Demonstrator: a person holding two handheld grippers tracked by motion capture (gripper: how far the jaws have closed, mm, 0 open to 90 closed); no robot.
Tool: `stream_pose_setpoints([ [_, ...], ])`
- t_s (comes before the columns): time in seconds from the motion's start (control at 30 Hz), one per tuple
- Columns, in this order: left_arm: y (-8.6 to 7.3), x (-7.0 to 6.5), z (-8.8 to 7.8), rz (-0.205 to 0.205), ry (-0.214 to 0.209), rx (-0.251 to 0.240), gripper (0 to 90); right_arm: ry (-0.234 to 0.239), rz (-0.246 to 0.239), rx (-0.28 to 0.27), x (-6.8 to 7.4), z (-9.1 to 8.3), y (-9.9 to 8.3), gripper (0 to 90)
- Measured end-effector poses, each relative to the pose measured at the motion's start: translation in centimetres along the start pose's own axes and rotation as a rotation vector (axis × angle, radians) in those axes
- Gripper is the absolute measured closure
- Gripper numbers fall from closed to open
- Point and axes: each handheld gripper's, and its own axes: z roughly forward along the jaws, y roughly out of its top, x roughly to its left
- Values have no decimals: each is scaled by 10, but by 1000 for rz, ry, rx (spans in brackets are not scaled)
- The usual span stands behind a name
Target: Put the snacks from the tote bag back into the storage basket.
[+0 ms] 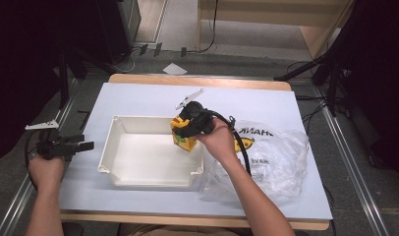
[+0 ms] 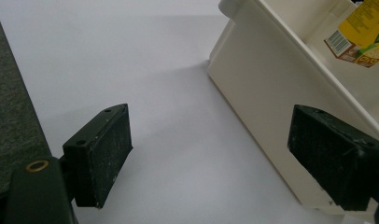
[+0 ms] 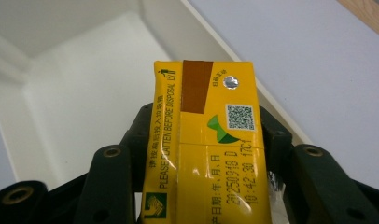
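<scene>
A yellow drink carton [image 1: 184,136] is clamped in my right gripper [image 1: 187,129] over the right end of the white tray [image 1: 120,169]. In the right gripper view the carton [image 3: 208,154] stands between the two black jaws, its top showing a foil dot and a QR code, with the tray's inside [image 3: 75,93] below it. My left gripper [image 1: 82,146] hangs open at the table's left edge, apart from the tray. The left gripper view has its pads [image 2: 101,156] wide apart with nothing between them, the tray's outer wall [image 2: 262,88] beside the right one, and the carton [image 2: 362,35] far off.
A crumpled clear plastic bag [image 1: 273,157] with printed lettering lies right of the tray on the pale blue table top [image 1: 138,96]. Dark stands and cables flank the table on the floor. Grey floor [image 2: 10,93] lies just past the table's left edge.
</scene>
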Motion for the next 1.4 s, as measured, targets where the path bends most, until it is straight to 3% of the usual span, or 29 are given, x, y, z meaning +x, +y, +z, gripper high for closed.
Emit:
stream_pose_setpoints([
  [0.4,0,0,-1,2,3,-6,146,-18,3,38,-7,22,-6,532],
  [0.7,0,0,-1,2,2,-7,146,-40,17,36,-9,33,-6,532],
  [1.07,0,-1,-1,3,0,-8,146,-45,-2,31,-16,33,-11,529],
  [1.4,0,-1,-1,3,0,-4,146,-13,30,49,-25,31,-14,516],
])
